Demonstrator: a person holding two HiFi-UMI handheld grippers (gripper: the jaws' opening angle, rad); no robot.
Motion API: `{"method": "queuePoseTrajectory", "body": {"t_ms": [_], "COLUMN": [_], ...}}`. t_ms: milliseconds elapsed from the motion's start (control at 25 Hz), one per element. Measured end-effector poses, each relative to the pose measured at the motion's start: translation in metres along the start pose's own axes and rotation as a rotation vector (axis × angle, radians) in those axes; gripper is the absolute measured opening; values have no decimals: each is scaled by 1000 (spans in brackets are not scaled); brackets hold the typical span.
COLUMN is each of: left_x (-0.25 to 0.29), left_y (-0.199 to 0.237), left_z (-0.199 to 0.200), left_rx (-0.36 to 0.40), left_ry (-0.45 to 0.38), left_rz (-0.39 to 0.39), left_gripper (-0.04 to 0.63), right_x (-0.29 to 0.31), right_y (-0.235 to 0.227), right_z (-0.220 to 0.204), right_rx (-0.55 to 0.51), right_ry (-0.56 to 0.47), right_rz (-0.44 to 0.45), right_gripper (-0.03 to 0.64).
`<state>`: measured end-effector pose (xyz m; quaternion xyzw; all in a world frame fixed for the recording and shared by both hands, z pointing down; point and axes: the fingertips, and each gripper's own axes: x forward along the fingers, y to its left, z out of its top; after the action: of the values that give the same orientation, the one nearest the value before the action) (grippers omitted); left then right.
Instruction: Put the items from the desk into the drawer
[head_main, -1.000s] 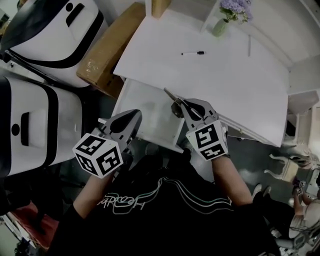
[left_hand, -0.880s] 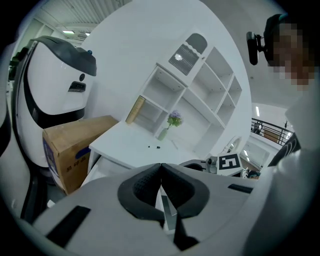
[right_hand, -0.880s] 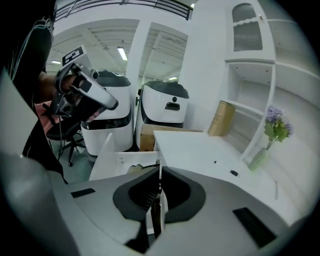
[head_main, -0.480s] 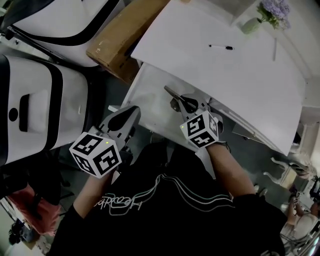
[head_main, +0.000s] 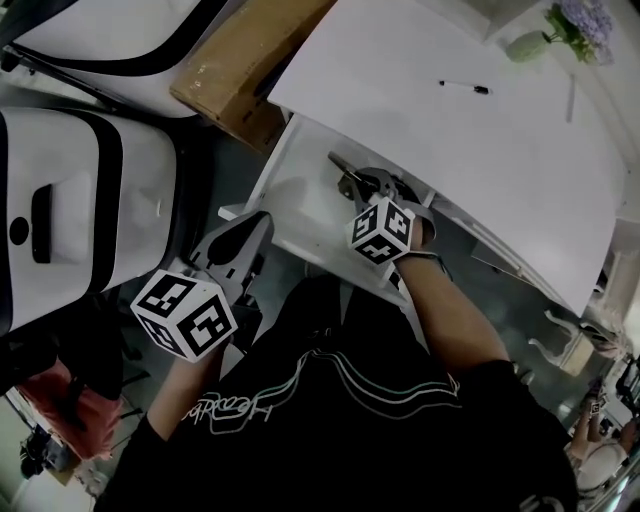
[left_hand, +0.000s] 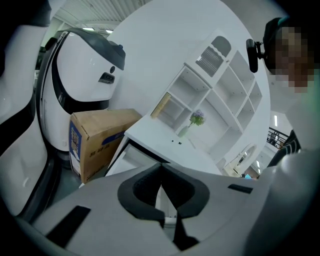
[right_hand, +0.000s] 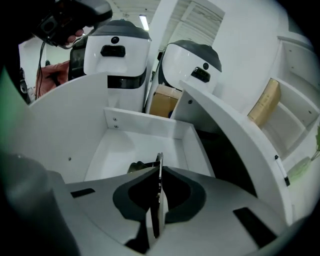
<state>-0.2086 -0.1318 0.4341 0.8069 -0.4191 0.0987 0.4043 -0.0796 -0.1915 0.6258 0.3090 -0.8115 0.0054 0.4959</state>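
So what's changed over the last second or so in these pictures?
The right gripper, its fingers shut on the dark-handled metal scissors, has come down from the desk's front edge into the open white drawer. Nothing was taken hold of or let go. The left gripper stayed shut and empty by the drawer's front corner. The black pen on the white desk and the vase of purple flowers stayed put.
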Motion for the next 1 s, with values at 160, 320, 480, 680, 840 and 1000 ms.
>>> {"method": "queuePoseTrajectory", "body": {"t_ms": [160,320,480,680,840,1000], "left_x": [1,0,1,1,0,1], "left_y": [11,19,24,16,17,14], "left_z": [-1,0,2,0,-2,-7], "left_rx": [-14,-21,-21,-15,-16,-11], "left_ry": [-1,-5,-14,-6,-7,-7], "left_rz": [15,16,12,15,9,-6], "left_gripper": [21,21,21,21,21,21], "right_x": [19,30,36,37,36,7], "right_y": [-1,6,19,37,55,49], "right_z": [-3,-8,-13,-24,-29,-14], "right_rx": [-65,-143,-249,-311,-249,-119], "right_ry": [28,48,73,95,107,38], "right_rz": [-14,-9,5,74,189,226], "right_gripper": [44,44,46,65,175,204]}}
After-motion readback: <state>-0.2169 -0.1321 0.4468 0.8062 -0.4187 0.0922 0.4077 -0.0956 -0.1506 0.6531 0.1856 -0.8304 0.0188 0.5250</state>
